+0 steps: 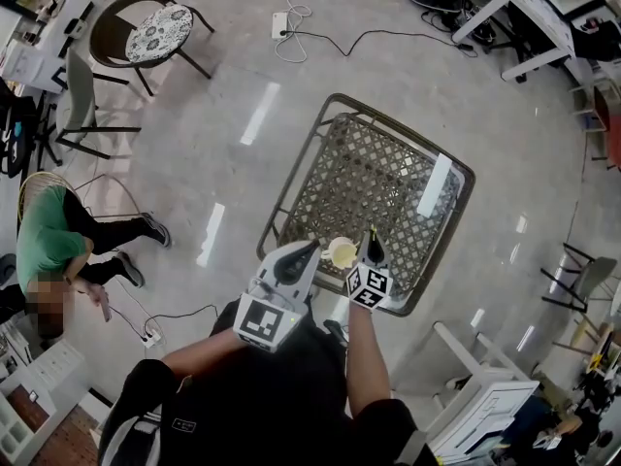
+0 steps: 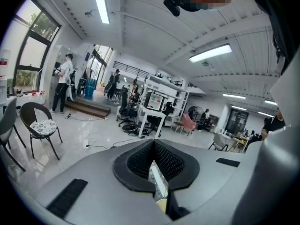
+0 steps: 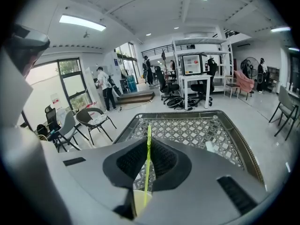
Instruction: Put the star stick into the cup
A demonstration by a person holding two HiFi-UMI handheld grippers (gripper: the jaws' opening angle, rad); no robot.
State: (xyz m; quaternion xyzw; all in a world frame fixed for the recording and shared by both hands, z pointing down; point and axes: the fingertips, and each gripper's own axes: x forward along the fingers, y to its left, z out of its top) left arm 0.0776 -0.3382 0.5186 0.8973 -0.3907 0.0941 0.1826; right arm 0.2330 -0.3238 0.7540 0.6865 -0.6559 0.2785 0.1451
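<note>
My right gripper is shut on a thin yellow-green star stick. The stick rises above the jaws, and its lower end reaches the mouth of a cream cup just below them. In the head view that cup stands near the front edge of a woven lattice table, between my two grippers. The right gripper is just right of the cup and the left gripper just left of it. In its own view the left gripper is shut with nothing between the tips, and the cup shows below the jaws.
A white strip lies on the table's far right. A seated person is at the left. Chairs stand at the back left and cables run over the floor. A white cabinet stands at the right front.
</note>
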